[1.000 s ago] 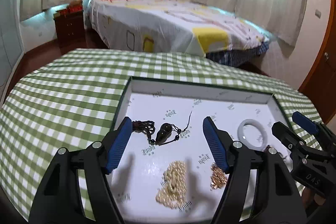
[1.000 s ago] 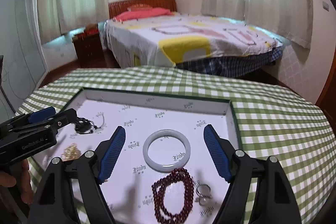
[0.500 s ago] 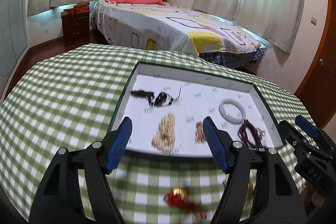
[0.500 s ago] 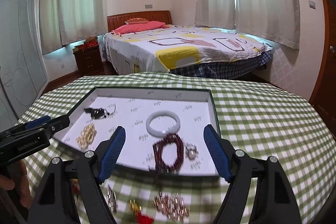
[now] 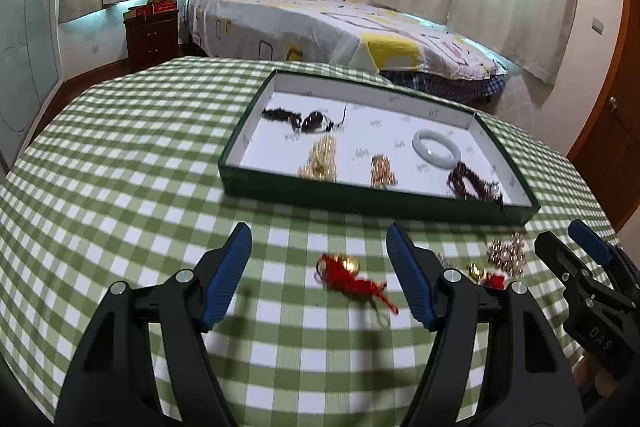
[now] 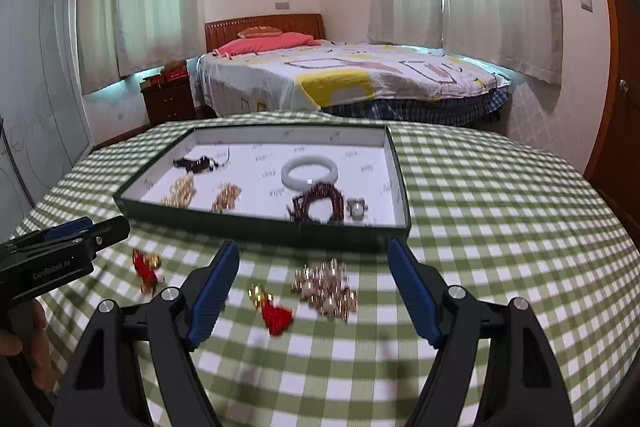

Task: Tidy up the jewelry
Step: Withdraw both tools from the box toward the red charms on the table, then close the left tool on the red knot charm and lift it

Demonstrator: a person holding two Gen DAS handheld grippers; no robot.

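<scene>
A dark green tray (image 5: 360, 201) (image 6: 256, 225) with a white floor holds a black pendant cord (image 5: 304, 119), gold chains (image 5: 320, 163), a pale jade bangle (image 5: 436, 149) (image 6: 310, 171), a dark red bead bracelet (image 6: 318, 205) and a ring (image 6: 356, 209). On the checked cloth in front of the tray lie a red tassel charm with a gold bell (image 5: 348, 277) (image 6: 146, 267), a second red charm (image 6: 272, 311) and a pearl-and-gold cluster (image 6: 328, 287) (image 5: 506, 255). My left gripper (image 5: 320, 271) is open above the first charm. My right gripper (image 6: 314, 291) is open above the second charm and the cluster.
The table has a green-and-white checked cloth (image 5: 120, 167). Behind it stand a bed (image 6: 360, 79) and a dark wooden nightstand (image 5: 152, 35). A wooden door (image 5: 612, 131) is at the right. Curtains cover the windows.
Both grippers have pulled back from over the tray toward the near side of the table. The loose pieces on the cloth have come into view between the open fingers.
</scene>
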